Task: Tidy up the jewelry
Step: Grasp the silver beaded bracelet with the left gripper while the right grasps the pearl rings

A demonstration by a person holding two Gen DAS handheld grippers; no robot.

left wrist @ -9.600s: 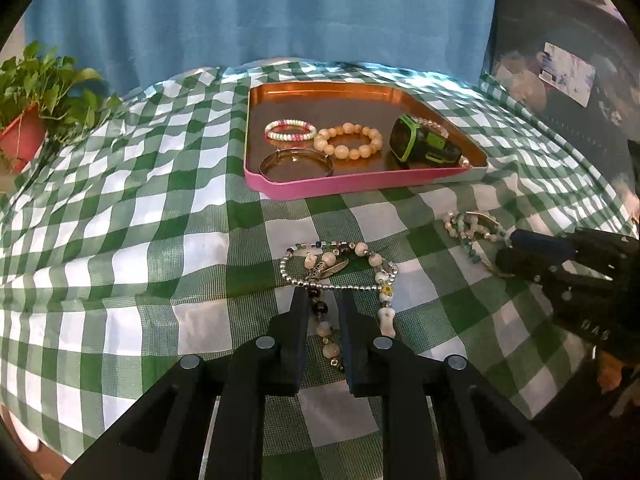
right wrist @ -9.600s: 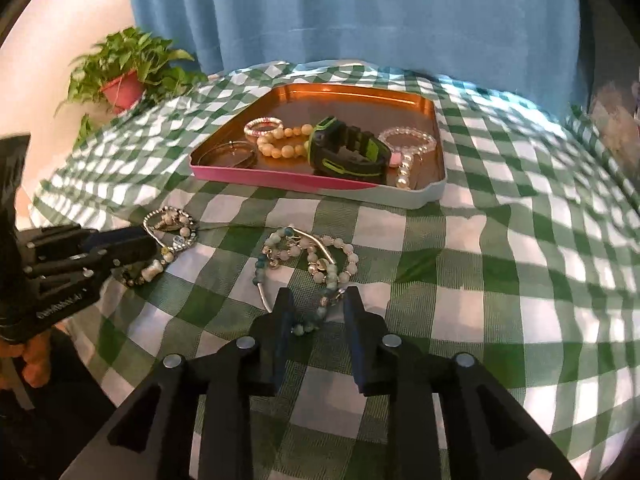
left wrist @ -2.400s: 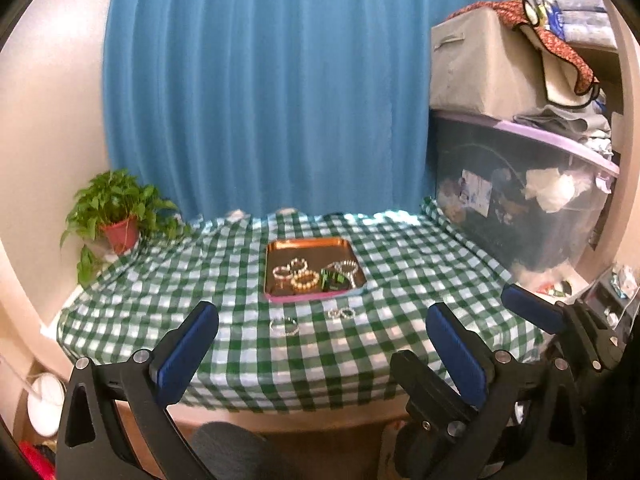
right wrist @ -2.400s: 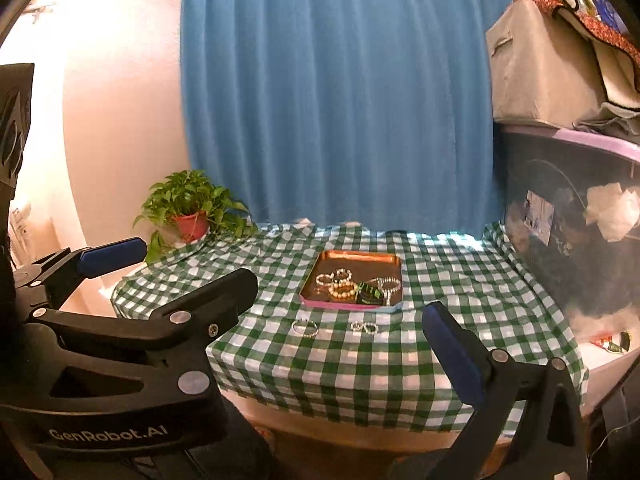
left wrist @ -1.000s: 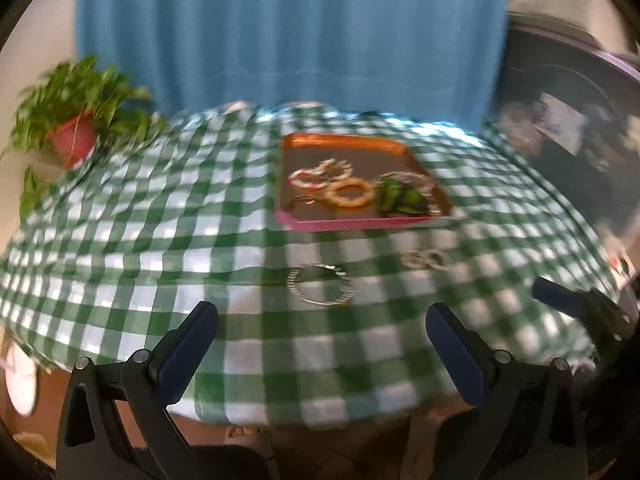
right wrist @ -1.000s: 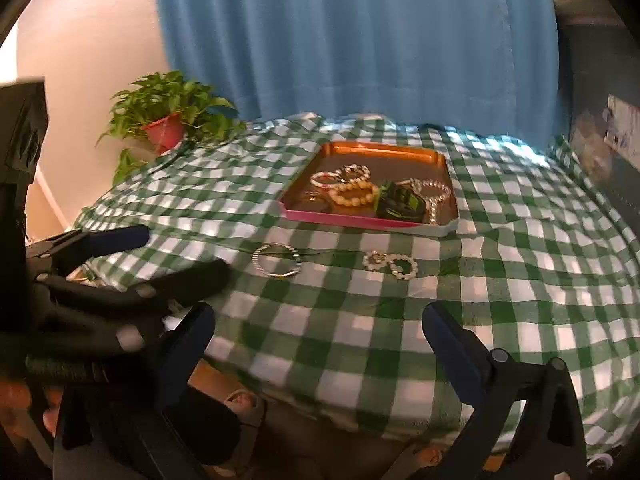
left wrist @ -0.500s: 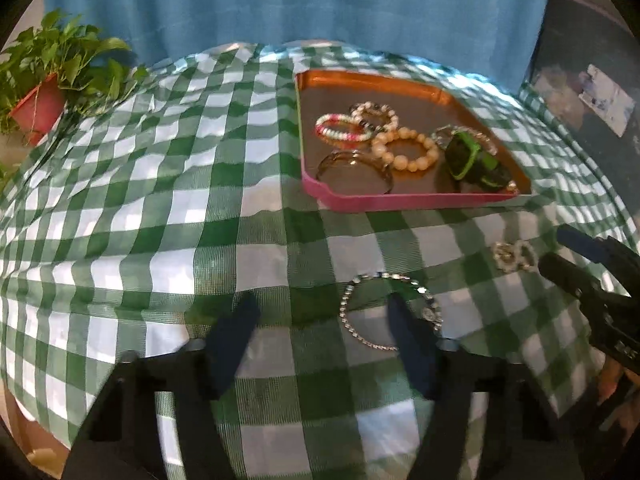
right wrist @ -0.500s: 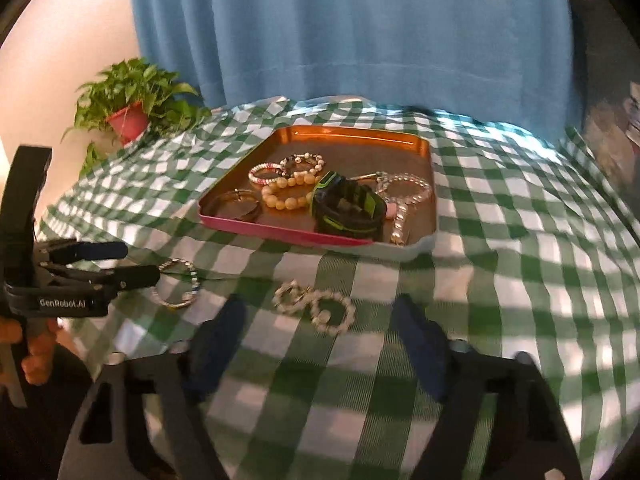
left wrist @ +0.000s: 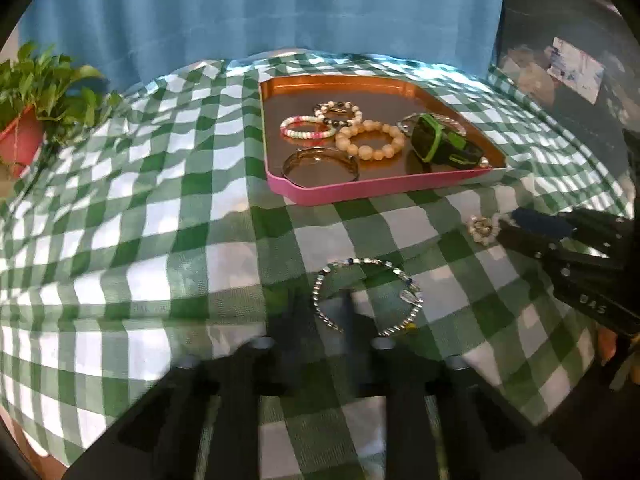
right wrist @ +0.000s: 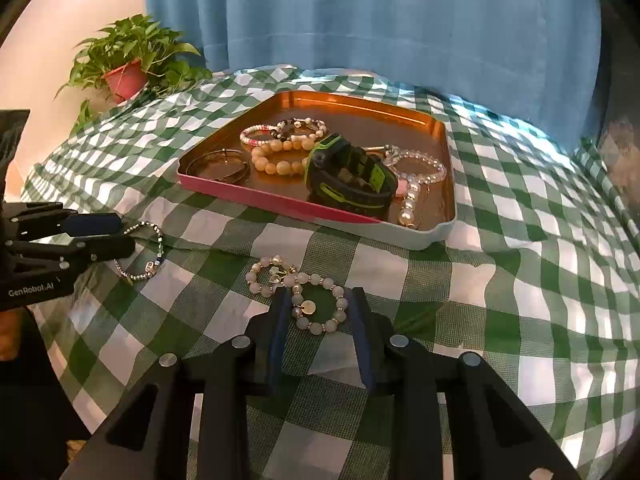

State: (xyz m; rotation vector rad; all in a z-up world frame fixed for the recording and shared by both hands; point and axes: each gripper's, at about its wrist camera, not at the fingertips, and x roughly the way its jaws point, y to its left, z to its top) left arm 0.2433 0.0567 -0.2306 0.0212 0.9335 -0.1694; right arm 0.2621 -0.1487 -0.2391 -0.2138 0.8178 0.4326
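Note:
A silver bead bracelet point(left wrist: 366, 296) lies on the green checked cloth, its near left side between the blurred fingers of my left gripper point(left wrist: 326, 312), which stands partly closed around it. It also shows in the right wrist view point(right wrist: 142, 254). A pale bead bracelet with gold charms point(right wrist: 298, 290) lies in front of the pink tray point(right wrist: 280, 200); my right gripper point(right wrist: 320, 310) is open with its fingers on either side of it. The tray point(left wrist: 384, 190) holds several bracelets and a black and green watch point(right wrist: 348, 178).
A potted plant point(right wrist: 128, 68) stands at the table's far left corner. A blue curtain point(right wrist: 360, 20) hangs behind the table. A dark storage bin point(left wrist: 568, 60) is at the right. The table's front edge is just below both grippers.
Both grippers came down from far back and high to the cloth. Their wide-open fingers narrowed, the left around the silver bracelet, the right around the pale bead bracelet.

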